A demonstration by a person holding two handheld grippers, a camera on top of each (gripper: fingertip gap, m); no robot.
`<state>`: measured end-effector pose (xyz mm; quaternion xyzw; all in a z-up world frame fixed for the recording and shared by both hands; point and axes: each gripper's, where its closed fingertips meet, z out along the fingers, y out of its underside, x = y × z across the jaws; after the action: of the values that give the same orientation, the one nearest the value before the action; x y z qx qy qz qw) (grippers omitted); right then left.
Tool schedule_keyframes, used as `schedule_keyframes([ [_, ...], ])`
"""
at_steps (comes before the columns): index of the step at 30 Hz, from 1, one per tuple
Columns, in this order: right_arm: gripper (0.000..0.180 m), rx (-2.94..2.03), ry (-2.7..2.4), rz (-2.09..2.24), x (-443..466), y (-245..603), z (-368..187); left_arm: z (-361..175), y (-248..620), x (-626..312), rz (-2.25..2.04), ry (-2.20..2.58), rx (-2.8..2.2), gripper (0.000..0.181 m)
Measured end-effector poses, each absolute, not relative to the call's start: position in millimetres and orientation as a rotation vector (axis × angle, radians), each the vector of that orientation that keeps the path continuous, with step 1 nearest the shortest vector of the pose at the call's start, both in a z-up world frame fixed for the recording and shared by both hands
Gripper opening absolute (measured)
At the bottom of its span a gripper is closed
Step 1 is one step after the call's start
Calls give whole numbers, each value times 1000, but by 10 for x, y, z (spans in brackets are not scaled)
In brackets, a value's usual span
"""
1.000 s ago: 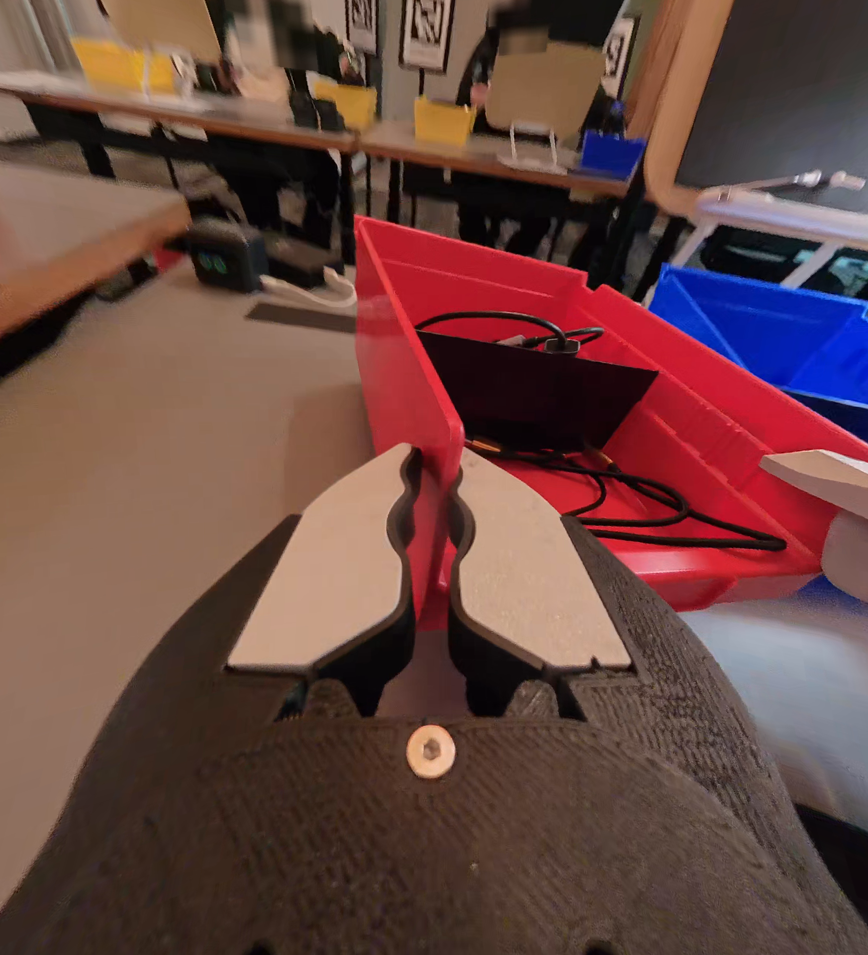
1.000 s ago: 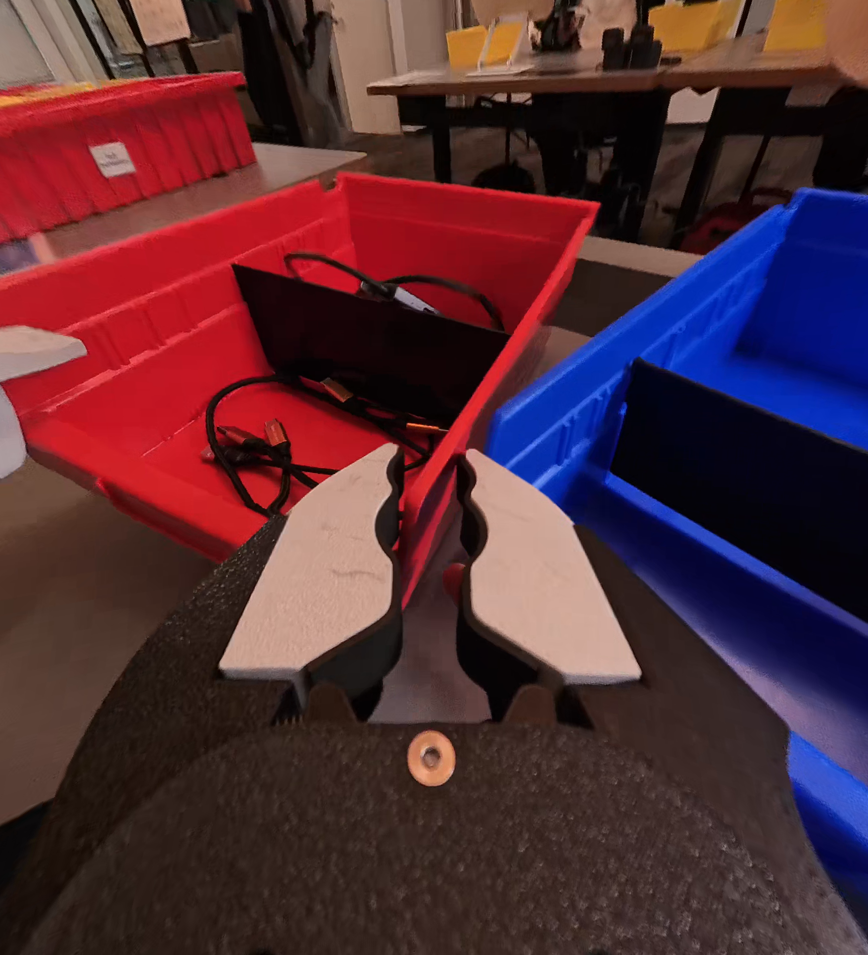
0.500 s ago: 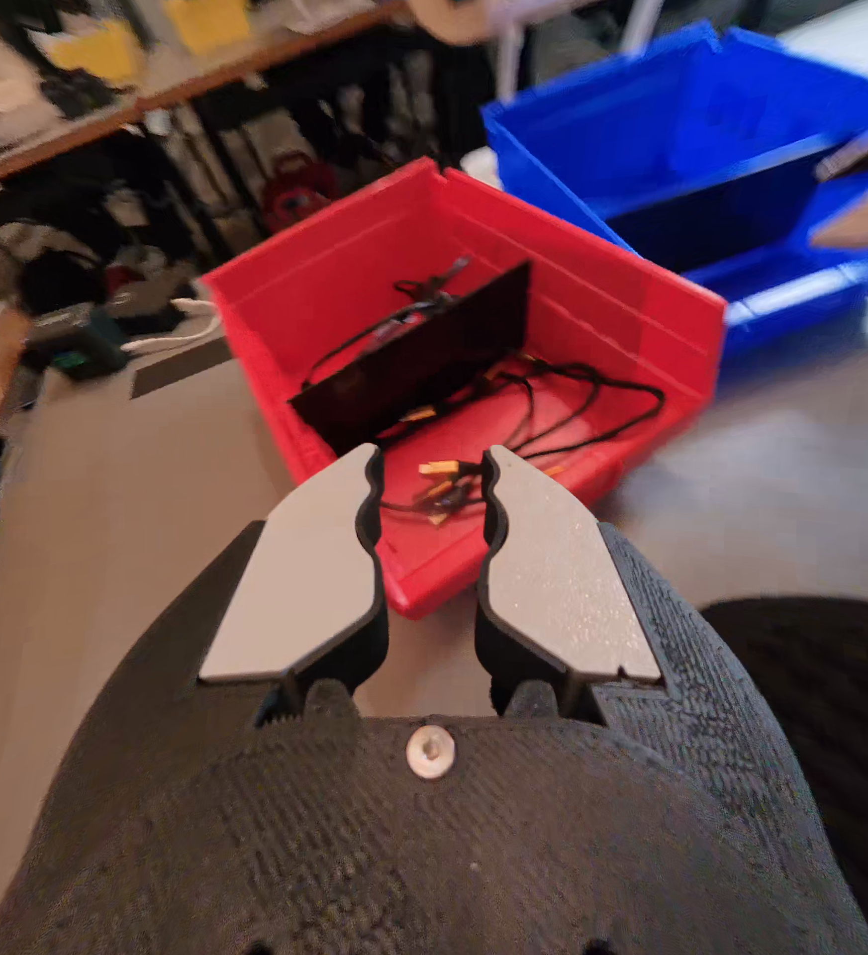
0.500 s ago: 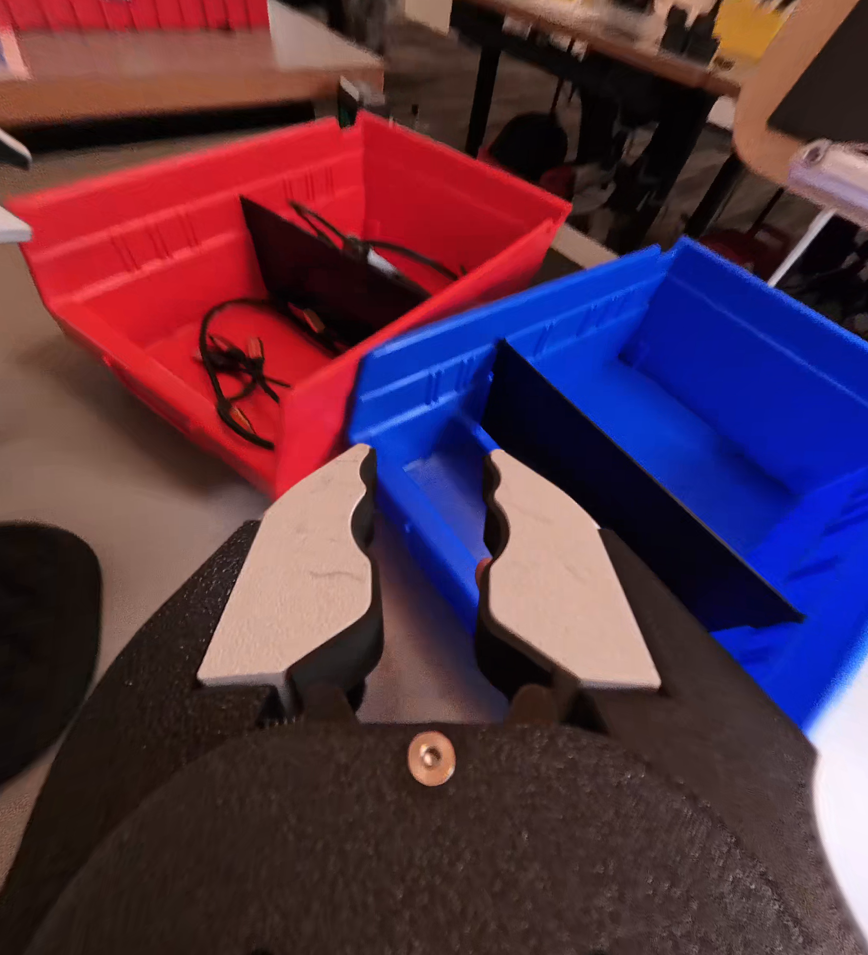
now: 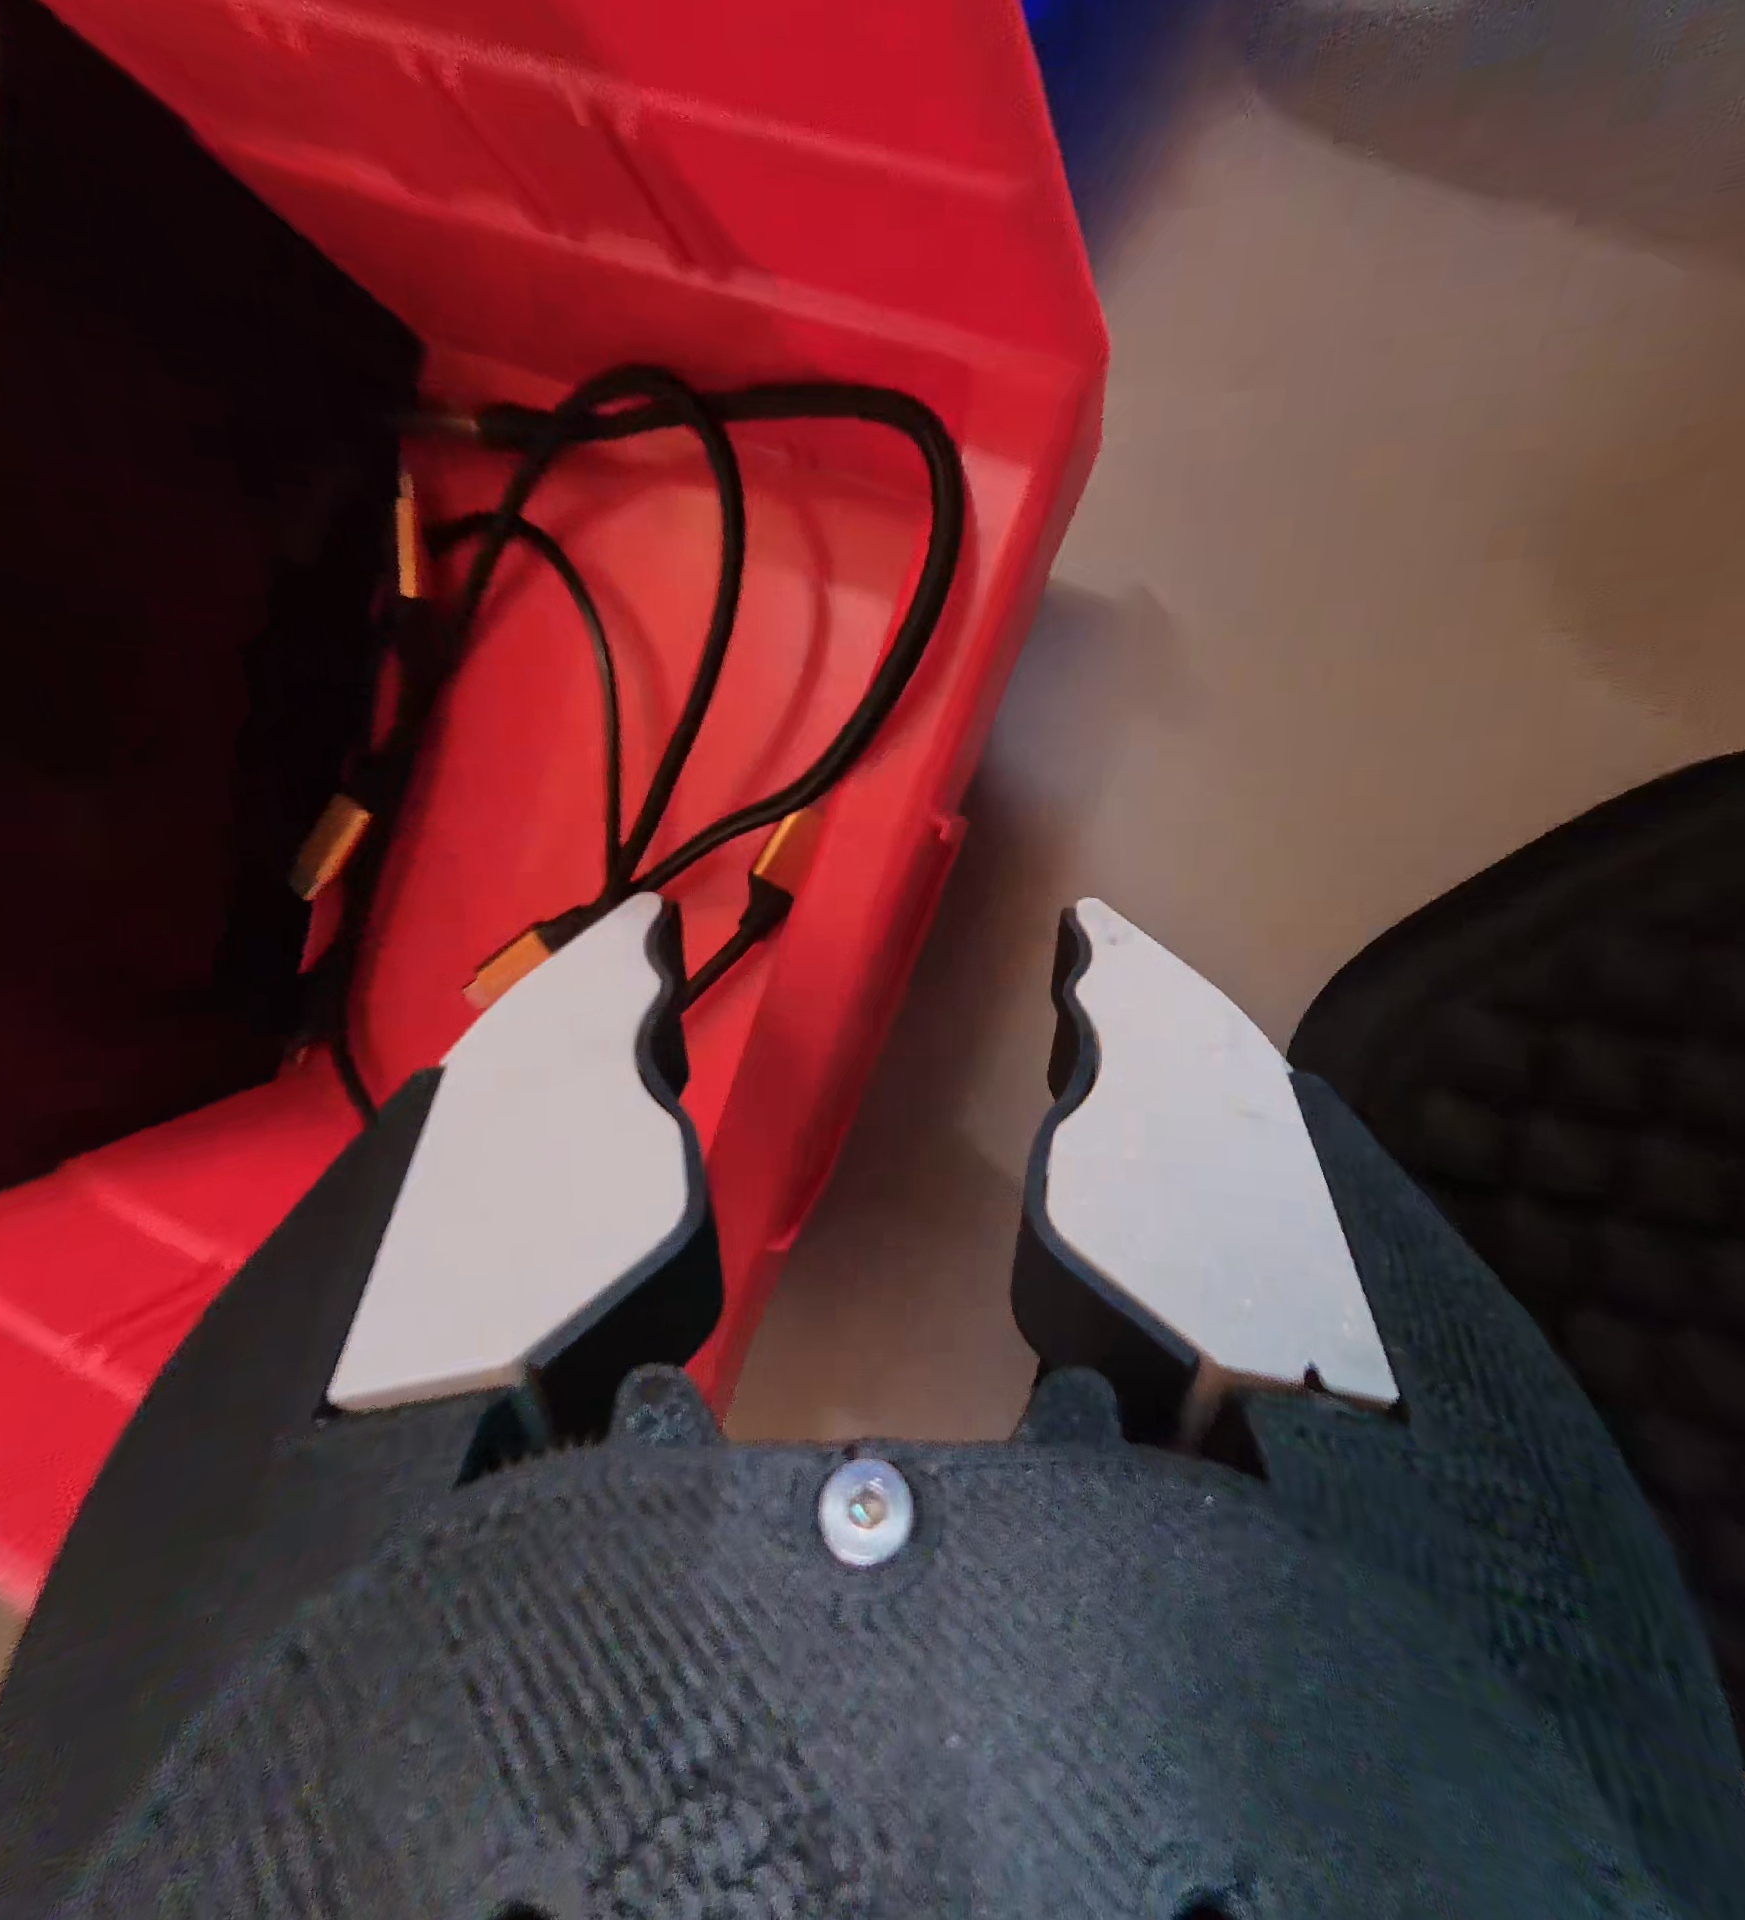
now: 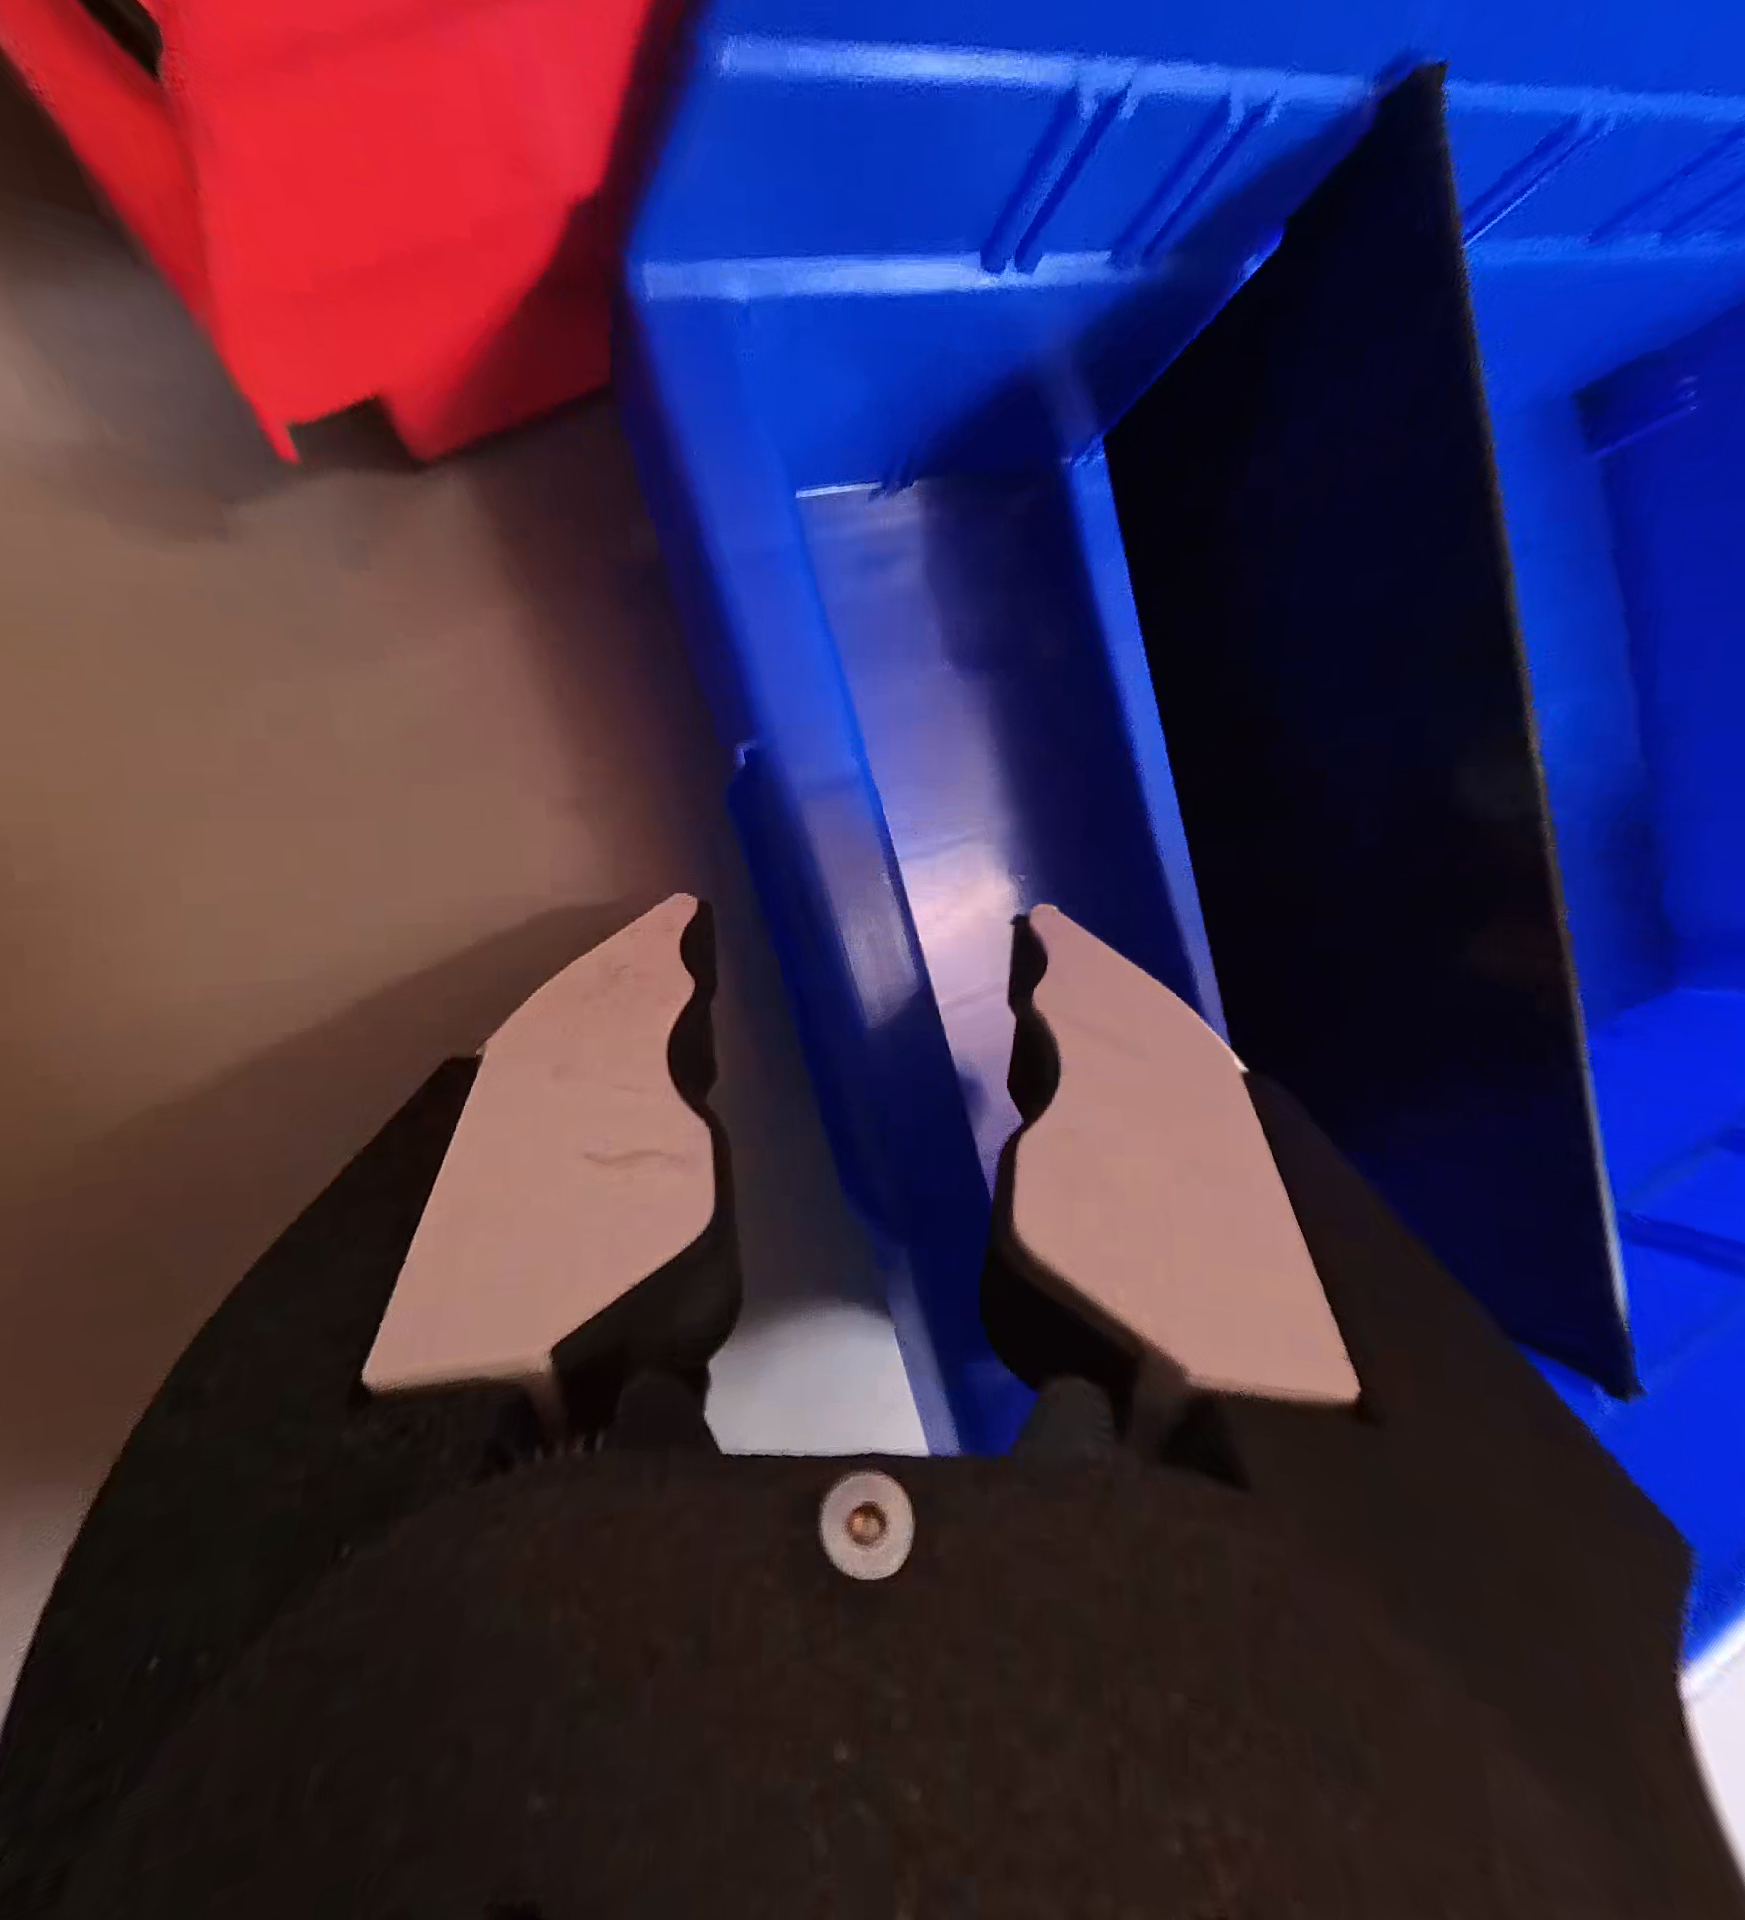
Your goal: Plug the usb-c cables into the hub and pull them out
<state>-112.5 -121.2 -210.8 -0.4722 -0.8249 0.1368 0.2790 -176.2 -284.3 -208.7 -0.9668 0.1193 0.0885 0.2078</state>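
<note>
Black cables (image 5: 712,582) with orange plugs (image 5: 785,842) lie tangled in the near compartment of the red bin (image 5: 743,208), in front of its black divider (image 5: 151,623). My left gripper (image 5: 863,920) is open and empty, above the bin's right wall, with its left finger over the cables. The hub is not clearly seen. My right gripper (image 6: 852,914) is open and empty, astride the near wall of the blue bin (image 6: 847,260). The right gripper's black body (image 5: 1616,1143) shows at the right of the left wrist view.
The blue bin holds a black divider (image 6: 1367,727) and looks empty. A corner of the red bin (image 6: 380,208) shows left of it in the right wrist view. The grey-brown table top (image 6: 224,779) lies bare beside both bins (image 5: 1419,468). Left tips to right tips: about 20 centimeters.
Both grippers let go of the red bin's side walls, opened wide, tilted down and moved: the left over the red bin's cables, the right over the blue bin's near wall.
</note>
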Motion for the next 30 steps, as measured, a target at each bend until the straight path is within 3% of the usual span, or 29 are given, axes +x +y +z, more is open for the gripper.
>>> schedule_keyframes([
  [1, 52, -1265, -2226, 340, -1118, -1192, -2141, -2137, -2837, -1753, 221, 345, -2708, 70],
  [3, 42, -1261, -2232, 301, -1104, -1152, -2161, -2193, -2811, -1798, 243, 360, -2716, 66],
  [6, 40, -1255, -2239, 290, -1071, -1147, -2160, -2241, -2801, -1883, 313, 383, -2722, 46],
  [13, 30, -1238, -2206, 231, -744, -1039, -2157, -2270, -2691, -1769, 286, 364, -2673, 33],
  [30, 29, -1508, -2023, 31, 757, 738, -2160, -2262, -2421, -2211, 344, 339, -2609, 34],
])
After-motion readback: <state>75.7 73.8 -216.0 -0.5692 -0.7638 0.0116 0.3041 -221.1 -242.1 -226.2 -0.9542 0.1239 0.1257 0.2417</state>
